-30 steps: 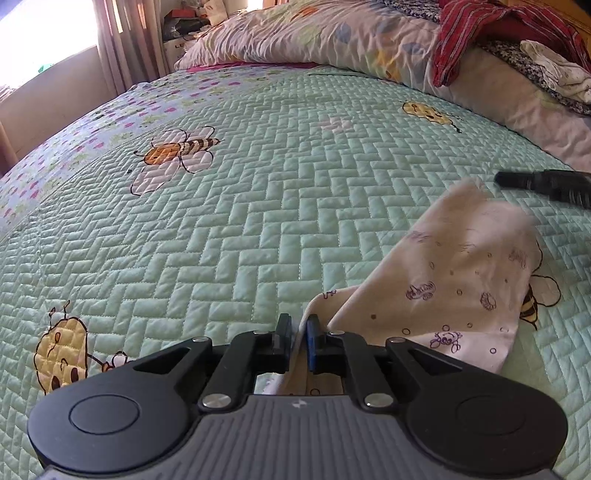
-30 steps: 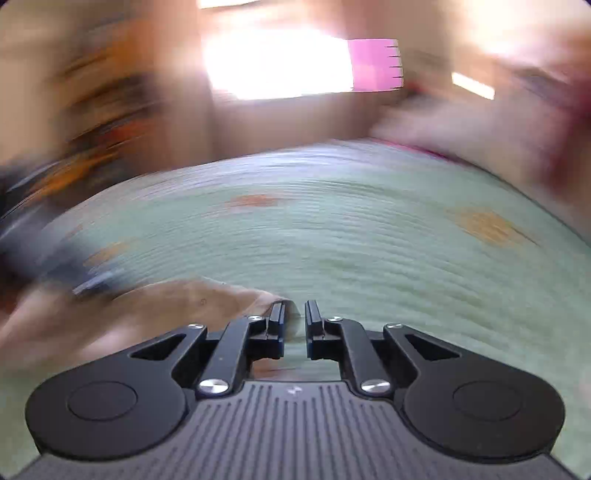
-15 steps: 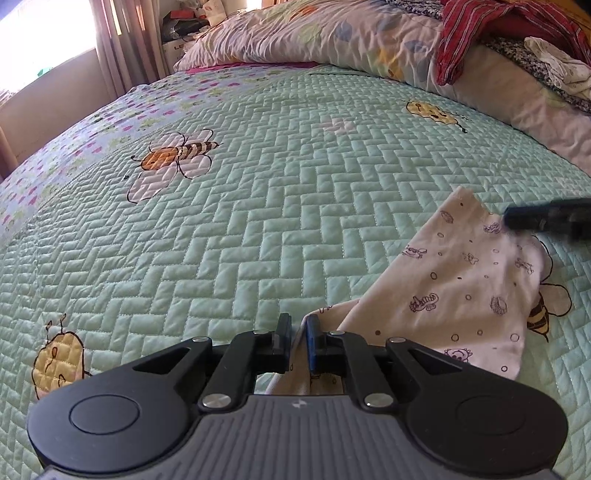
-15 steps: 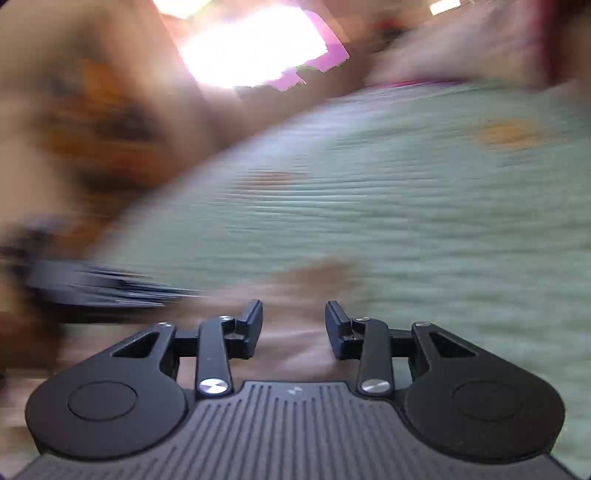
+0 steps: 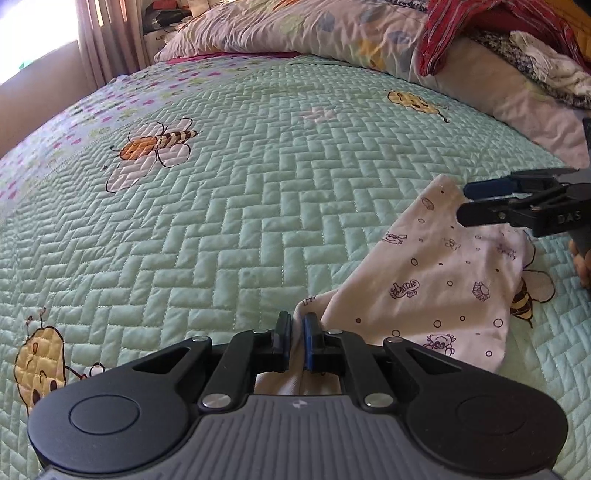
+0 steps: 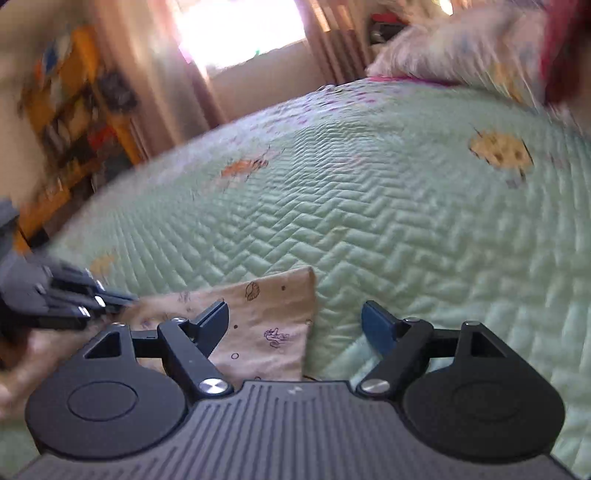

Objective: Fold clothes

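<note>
A bedroom, bright window behind curtains [image 5: 107, 40], and a bed spread with a mint-green quilted bedspread [image 5: 240, 206] stitched with bees and hives. On that bedspread lies the garment [image 5: 439, 280], a pale cloth printed with little cartoon animals and rings, spread flat toward the near right part of the quilt, partly over one stitched bee [image 5: 524, 295]. The left gripper [image 5: 297, 341] is clamped tight on the garment's near corner, cloth bunched between its pads and lifted off the quilt there. Over at the garment's far corner, the right gripper [image 6: 295, 325] has just been opening its jaws and they stand wide apart now, nothing pressed between them; the cloth's edge lies under and ahead of its left finger in its own view. Beyond the garment, at the head of the bedspread, a floral pillow [image 5: 295, 26] carries a red striped cloth [image 5: 454, 22] draped over it.
</note>
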The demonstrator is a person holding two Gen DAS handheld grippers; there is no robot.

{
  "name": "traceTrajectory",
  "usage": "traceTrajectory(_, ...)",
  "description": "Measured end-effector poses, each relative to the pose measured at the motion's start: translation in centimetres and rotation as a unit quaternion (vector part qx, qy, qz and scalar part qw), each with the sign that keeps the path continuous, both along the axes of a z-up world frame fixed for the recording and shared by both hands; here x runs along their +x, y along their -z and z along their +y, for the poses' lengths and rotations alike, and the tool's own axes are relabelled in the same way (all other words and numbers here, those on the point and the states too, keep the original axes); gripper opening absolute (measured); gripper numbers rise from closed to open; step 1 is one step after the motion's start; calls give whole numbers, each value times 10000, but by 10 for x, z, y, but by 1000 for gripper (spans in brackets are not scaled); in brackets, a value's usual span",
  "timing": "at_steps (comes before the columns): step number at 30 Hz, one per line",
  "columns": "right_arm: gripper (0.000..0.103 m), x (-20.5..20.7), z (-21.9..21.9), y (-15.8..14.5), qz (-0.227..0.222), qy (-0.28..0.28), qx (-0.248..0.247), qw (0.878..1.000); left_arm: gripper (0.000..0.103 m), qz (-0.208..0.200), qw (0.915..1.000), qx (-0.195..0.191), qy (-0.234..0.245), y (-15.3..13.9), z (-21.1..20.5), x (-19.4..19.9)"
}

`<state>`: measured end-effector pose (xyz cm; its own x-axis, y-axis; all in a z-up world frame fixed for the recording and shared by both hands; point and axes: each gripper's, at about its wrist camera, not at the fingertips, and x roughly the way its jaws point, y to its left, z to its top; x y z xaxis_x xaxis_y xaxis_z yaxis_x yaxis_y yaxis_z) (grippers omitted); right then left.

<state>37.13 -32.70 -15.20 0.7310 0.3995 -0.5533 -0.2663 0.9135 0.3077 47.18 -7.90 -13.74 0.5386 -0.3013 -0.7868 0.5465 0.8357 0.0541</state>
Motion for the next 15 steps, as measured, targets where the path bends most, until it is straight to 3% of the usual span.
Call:
traceTrajectory(2, 54, 1, -1, -1, -50, 109, -172, 9998, 7, -81, 9999, 146, 30, 0, -5, -2)
traceTrajectory(4, 1, -4, -9, 1, -112, 143, -117, 9998, 7, -124, 9996, 237, 37, -1, -8, -3)
traceTrajectory(6, 1, -14, -15, 1, -189, 55, 66, 9998, 7, -107, 9997, 210, 25, -1, -6, -3)
traceTrajectory(13, 0, -28, -46, -3, -65, 576, -447, 9973, 7, 19, 10000, 17, -17, 0, 0, 1)
traceTrajectory(15, 2, -34, -58, -7, -139, 777, -183, 9967, 7, 63, 10000, -12, -11, -1, 1, 2)
